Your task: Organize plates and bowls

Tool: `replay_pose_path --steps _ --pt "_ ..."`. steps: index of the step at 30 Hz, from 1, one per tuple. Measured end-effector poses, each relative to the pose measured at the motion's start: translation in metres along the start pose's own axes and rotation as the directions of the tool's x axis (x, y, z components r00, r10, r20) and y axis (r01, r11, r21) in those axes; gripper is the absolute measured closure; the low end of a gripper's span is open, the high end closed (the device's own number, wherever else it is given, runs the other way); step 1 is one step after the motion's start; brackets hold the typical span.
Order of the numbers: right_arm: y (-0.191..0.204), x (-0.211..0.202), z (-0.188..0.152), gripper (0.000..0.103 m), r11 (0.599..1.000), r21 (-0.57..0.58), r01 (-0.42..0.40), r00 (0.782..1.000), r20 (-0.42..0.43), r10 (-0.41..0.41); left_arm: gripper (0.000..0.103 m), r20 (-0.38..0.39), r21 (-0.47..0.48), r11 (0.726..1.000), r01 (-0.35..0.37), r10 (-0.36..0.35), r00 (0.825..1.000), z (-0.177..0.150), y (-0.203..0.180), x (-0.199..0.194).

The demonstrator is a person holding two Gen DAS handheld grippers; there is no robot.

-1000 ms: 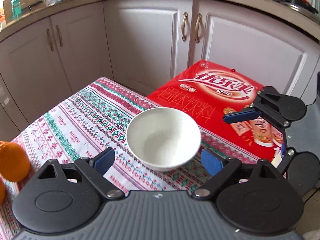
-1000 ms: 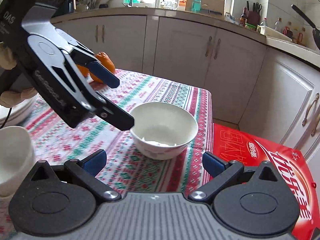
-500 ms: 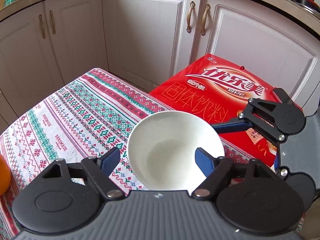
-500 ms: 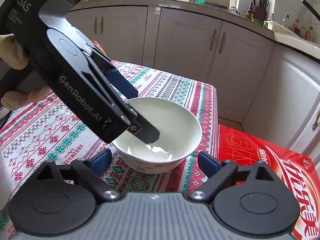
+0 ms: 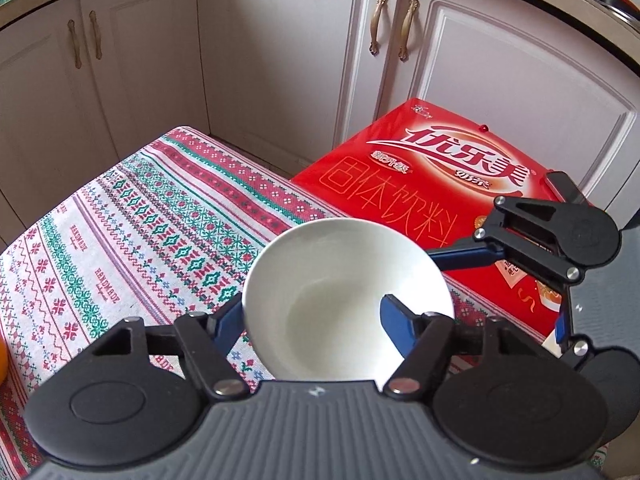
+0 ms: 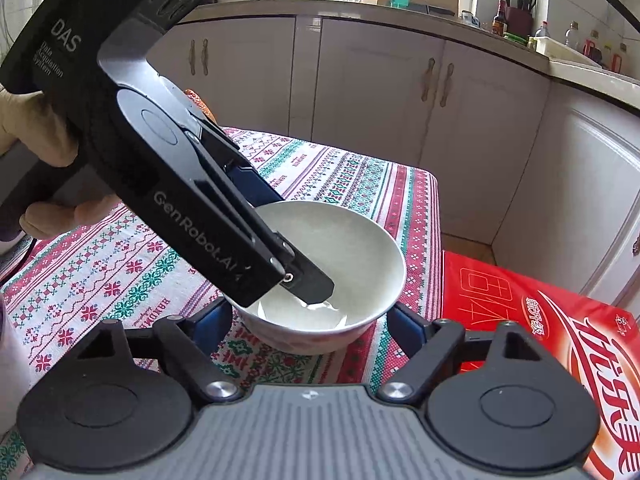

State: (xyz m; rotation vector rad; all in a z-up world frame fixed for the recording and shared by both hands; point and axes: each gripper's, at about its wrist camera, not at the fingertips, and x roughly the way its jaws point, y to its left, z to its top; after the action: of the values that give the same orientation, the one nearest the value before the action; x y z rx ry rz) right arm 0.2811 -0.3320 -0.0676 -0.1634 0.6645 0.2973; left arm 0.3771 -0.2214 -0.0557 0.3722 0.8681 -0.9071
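Observation:
A white bowl (image 5: 340, 296) sits on the patterned tablecloth (image 5: 152, 224) near the table's corner; it also shows in the right wrist view (image 6: 344, 248). My left gripper (image 5: 312, 320) is open and straddles the bowl's near rim, one finger inside the bowl and one outside. In the right wrist view the left gripper (image 6: 280, 240) reaches down into the bowl. My right gripper (image 6: 312, 320) is open with its fingers on either side of the bowl's base; it also shows in the left wrist view (image 5: 520, 232).
A red drink carton (image 5: 432, 176) lies beside the table, also in the right wrist view (image 6: 540, 328). White cabinet doors (image 5: 280, 52) stand behind. An orange (image 5: 2, 364) is at the left edge. The table corner (image 6: 424, 176) is close.
Both grippers have moved in on the bowl. The left gripper's finger has dropped over the rim into the bowl, and the right gripper's fingers now flank it.

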Motion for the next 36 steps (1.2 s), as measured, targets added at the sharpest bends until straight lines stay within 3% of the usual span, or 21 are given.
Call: replay_pose_path --steps 14,36 --pt "0.009 -0.017 0.002 0.016 1.000 -0.002 -0.017 1.000 -0.011 0.017 0.036 -0.006 -0.018 1.000 0.007 -0.007 1.000 -0.007 -0.006 -0.018" --pt "0.067 -0.101 0.013 0.016 0.994 -0.092 -0.063 0.998 0.021 0.066 0.036 0.067 -0.074 0.997 -0.036 0.041 0.997 -0.044 -0.044 -0.117"
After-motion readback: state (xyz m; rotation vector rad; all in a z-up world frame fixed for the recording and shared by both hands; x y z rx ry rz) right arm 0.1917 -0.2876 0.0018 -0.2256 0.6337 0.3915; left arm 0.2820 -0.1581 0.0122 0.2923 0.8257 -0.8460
